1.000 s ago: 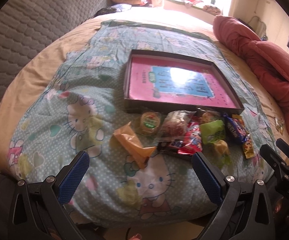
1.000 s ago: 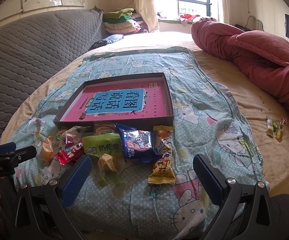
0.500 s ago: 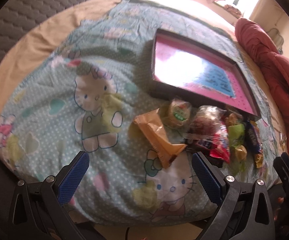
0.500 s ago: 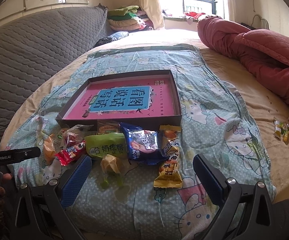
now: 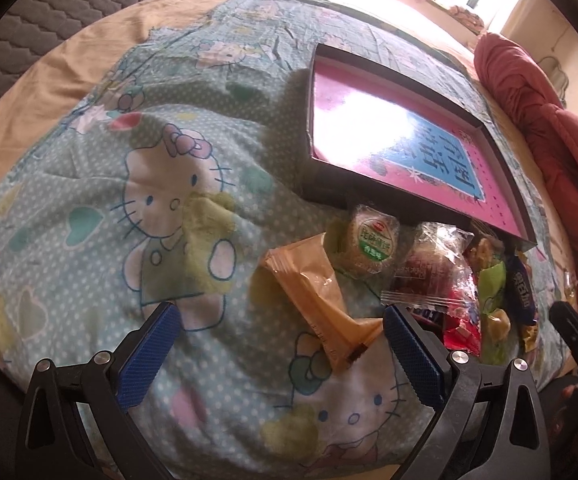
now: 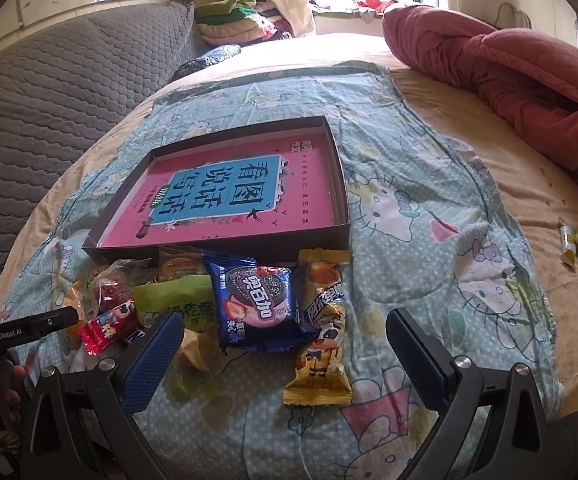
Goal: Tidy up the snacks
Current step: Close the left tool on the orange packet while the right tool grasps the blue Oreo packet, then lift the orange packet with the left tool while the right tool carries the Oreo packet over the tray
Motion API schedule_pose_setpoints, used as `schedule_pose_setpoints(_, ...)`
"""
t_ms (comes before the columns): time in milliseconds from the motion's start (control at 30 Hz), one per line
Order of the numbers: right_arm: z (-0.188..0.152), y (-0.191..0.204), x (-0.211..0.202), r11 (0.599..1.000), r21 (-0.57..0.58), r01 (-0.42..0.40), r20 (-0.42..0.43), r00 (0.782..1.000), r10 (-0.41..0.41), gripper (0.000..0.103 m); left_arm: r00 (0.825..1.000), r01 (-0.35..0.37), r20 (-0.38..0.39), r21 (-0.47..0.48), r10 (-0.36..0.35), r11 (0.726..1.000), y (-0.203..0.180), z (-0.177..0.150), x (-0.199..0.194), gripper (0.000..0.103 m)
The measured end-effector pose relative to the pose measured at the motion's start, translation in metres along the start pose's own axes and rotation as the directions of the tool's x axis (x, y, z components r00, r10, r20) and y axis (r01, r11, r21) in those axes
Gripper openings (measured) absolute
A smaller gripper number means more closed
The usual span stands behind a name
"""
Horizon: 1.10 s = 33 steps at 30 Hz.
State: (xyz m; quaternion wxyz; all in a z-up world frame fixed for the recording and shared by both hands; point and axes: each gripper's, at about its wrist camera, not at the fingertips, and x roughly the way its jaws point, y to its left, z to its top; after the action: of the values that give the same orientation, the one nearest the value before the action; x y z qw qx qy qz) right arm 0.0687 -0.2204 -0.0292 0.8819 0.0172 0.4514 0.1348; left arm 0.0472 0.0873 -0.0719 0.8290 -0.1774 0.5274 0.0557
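So far nothing boxed | my left gripper (image 5: 277, 346) and right gripper (image 6: 285, 354) agape, empty | snacks (image 6: 255, 304) ahead of jaws | box (image 6: 343, 200) beyond, unfilled

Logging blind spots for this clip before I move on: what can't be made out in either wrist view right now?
- Left wrist view: window glare washes out most of the pink printed floor of the shallow dark cardboard box.
- Left wrist view: the red snack packet is partly hidden behind the left gripper.
- Right wrist view: the small yellow-green wrapped candies near the right edge are too small to identify.
- Right wrist view: the orange foil packet is mostly hidden by the clear wrapper.
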Motion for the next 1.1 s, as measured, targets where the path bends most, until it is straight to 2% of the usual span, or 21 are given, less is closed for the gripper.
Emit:
schedule_pose_setpoints(67, 0.001, 0.001, 0.006, 1.000, -0.011, -0.012, -0.017, 1.000, 0.012, 0.096, 1.000, 0.012, -0.007, -0.005, -0.012, 1.000, 0.002, 0.000, 0.002, 0.096)
schedule_pose_setpoints(200, 0.005, 0.010, 0.016, 0.997, -0.070, -0.031, -0.033, 0.999, 0.029, 0.080, 1.000, 0.022, 0.003, -0.007, -0.022, 1.000, 0.002, 0.001, 0.003, 0.096)
schedule_pose_setpoints(233, 0.005, 0.013, 0.019, 0.995, -0.091, -0.032, -0.038, 0.999, 0.029, 0.076, 1.000, 0.025, 0.008, -0.005, -0.025, 1.000, 0.003, 0.001, 0.002, 0.091)
schedule_pose_setpoints(267, 0.006, 0.015, 0.021, 0.994, -0.105, -0.037, -0.046, 0.998, 0.032, 0.074, 1.000, 0.023, 0.012, 0.001, -0.023, 1.000, 0.002, 0.002, 0.002, 0.080)
schedule_pose_setpoints(300, 0.005, 0.016, 0.024, 0.993, -0.112, -0.040, -0.057, 0.998, 0.034, 0.069, 1.000, 0.028, 0.011, 0.008, -0.028, 1.000, 0.001, 0.002, 0.002, 0.078)
schedule_pose_setpoints(467, 0.004, 0.013, 0.036, 0.994, -0.091, -0.063, -0.109, 0.993, 0.053, 0.058, 0.999, 0.051, 0.009, 0.010, -0.051, 0.999, 0.000, 0.004, 0.005, 0.075)
schedule_pose_setpoints(733, 0.010, 0.010, 0.053, 0.991, -0.051, -0.121, -0.149, 0.982, 0.112, 0.052, 0.998, 0.063, 0.007, 0.001, -0.063, 0.998, 0.000, 0.008, 0.009, 0.073)
schedule_pose_setpoints(833, 0.012, 0.008, 0.056, 0.990, -0.035, -0.139, -0.150, 0.980, 0.132, 0.051, 0.998, 0.069, 0.008, 0.011, -0.069, 0.998, -0.003, 0.010, 0.013, 0.052)
schedule_pose_setpoints(933, 0.012, 0.004, 0.056, 0.986, -0.015, -0.165, -0.147, 0.976, 0.161, 0.051, 0.998, 0.065, 0.006, 0.019, -0.065, 0.998, -0.004, 0.014, 0.018, 0.039)
schedule_pose_setpoints(1000, 0.012, 0.004, 0.056, 0.985, -0.008, -0.171, -0.144, 0.975, 0.168, 0.050, 0.998, 0.069, 0.001, 0.010, -0.069, 0.998, -0.002, 0.015, 0.021, 0.038)
schedule_pose_setpoints(1100, 0.013, 0.004, 0.052, 0.983, -0.010, -0.183, -0.129, 0.975, 0.180, 0.050, 0.997, 0.080, 0.007, 0.008, -0.080, 0.997, 0.000, 0.016, 0.019, 0.030)
